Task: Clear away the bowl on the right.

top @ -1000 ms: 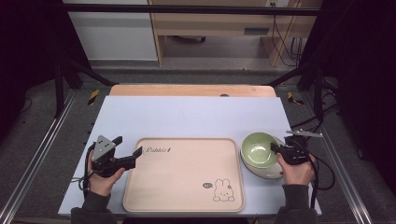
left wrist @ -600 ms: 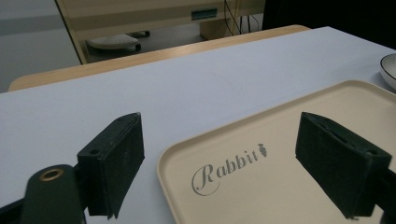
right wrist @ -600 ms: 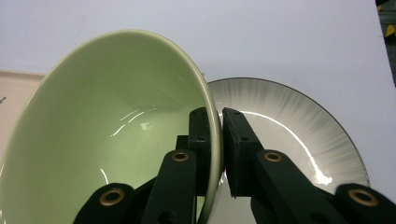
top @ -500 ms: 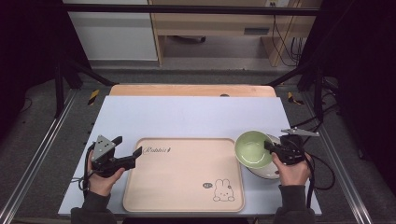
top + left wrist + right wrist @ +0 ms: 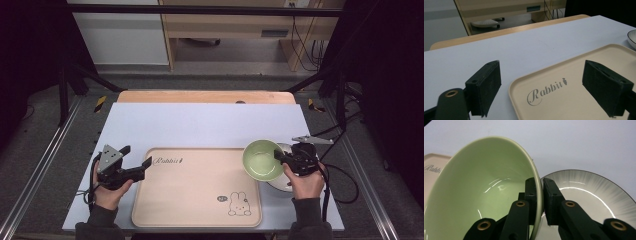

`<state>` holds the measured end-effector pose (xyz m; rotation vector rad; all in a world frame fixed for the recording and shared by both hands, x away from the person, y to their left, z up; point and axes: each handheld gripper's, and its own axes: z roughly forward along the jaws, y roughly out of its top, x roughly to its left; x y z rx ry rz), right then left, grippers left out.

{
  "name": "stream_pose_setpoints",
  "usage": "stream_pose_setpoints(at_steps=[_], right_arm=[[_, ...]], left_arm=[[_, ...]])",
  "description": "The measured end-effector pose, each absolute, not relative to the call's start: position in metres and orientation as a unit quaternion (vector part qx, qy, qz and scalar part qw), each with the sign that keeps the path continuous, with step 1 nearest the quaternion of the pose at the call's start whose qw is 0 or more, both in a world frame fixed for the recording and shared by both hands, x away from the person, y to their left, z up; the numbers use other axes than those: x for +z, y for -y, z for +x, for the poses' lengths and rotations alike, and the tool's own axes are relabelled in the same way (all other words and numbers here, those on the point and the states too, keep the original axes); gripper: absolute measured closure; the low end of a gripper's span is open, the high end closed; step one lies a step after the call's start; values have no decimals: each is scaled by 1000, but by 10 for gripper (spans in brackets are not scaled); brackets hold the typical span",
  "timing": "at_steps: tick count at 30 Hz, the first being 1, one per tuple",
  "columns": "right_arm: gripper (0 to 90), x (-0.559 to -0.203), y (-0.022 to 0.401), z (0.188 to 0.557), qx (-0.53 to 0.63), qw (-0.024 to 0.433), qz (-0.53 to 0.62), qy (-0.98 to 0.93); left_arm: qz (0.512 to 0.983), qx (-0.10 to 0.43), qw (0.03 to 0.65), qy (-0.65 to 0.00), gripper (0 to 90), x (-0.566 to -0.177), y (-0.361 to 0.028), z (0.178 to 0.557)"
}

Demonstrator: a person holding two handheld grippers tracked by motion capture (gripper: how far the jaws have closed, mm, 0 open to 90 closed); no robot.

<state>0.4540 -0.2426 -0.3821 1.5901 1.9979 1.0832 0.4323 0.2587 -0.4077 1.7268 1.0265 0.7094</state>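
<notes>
A light green bowl (image 5: 262,160) hangs tilted over the right edge of the beige rabbit tray (image 5: 195,192), lifted off a white plate with a dark rim (image 5: 281,186). My right gripper (image 5: 278,156) is shut on the bowl's rim; in the right gripper view the green bowl (image 5: 481,192) is pinched at its edge between the jaws of the right gripper (image 5: 539,183), with the plate (image 5: 594,195) below. My left gripper (image 5: 142,168) stands open at the tray's left edge. In the left gripper view the left gripper (image 5: 549,85) straddles the tray corner (image 5: 564,90) with "Rabbit" lettering.
A pale blue-white mat (image 5: 200,125) covers the table, with a wooden strip (image 5: 205,96) along its far side. A metal frame and cables (image 5: 340,125) stand to the right. A shelf unit (image 5: 225,25) sits beyond the table.
My right gripper has lifted the green bowl off the plate and carried it left, tilting it toward the tray. The left gripper has stayed in place.
</notes>
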Motion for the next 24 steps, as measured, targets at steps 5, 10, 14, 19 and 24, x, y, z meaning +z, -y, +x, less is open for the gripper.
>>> stream_pose_setpoints(at_steps=[5, 10, 14, 19, 24], right_arm=[[829, -377, 234, 456, 386, 182, 554, -714], [829, -373, 220, 460, 388, 180, 544, -722], [829, -367, 208, 464, 393, 184, 532, -727], [829, -359, 194, 467, 402, 181, 520, -731], [829, -356, 181, 472, 409, 177, 509, -736]], left_arm=[[710, 291, 484, -421, 149, -408, -259, 432], [709, 291, 485, -421, 149, -407, -258, 432], [709, 290, 485, -421, 149, -406, -259, 431], [707, 291, 488, -420, 149, -405, -259, 431], [707, 291, 489, -420, 149, -405, -259, 431]])
